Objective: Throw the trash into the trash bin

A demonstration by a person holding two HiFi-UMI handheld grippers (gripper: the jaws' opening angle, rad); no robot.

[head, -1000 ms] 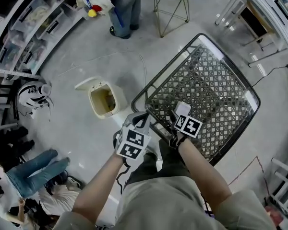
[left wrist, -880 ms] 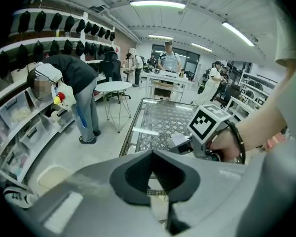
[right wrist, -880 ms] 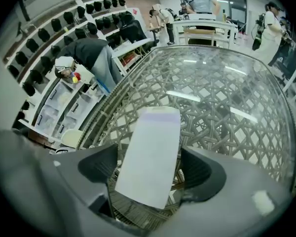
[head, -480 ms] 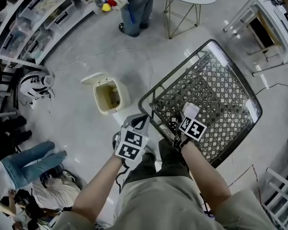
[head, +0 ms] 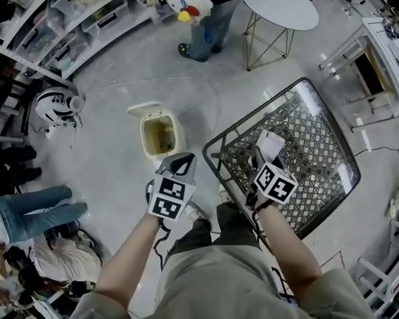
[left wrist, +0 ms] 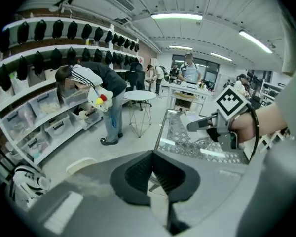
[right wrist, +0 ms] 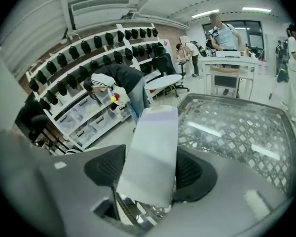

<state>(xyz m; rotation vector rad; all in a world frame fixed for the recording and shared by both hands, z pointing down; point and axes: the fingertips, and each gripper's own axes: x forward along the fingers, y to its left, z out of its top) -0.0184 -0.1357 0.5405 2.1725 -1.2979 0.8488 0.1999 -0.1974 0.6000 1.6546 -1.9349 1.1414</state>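
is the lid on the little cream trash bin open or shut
Open. The head view looks straight into the small cream plastic trash bin, and its flat lid is flipped back off the rim.

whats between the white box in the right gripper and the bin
Head view: past the white box, the cart's rim, then bare floor up to the bin.

The trash (right wrist: 150,154) was a flat, pale grey-white rectangular carton. It stood on end, leaning a little, with its lower part gripped between the jaws of the right gripper (head: 261,157), which had just been closing on it. It hung in the air over the near edge of the wire-mesh table (head: 312,145). The trash bin (head: 161,135) was small and cream. It stood upright on the floor (head: 113,151) with its lid swung open, just beside the table's left corner and apart from the trash.
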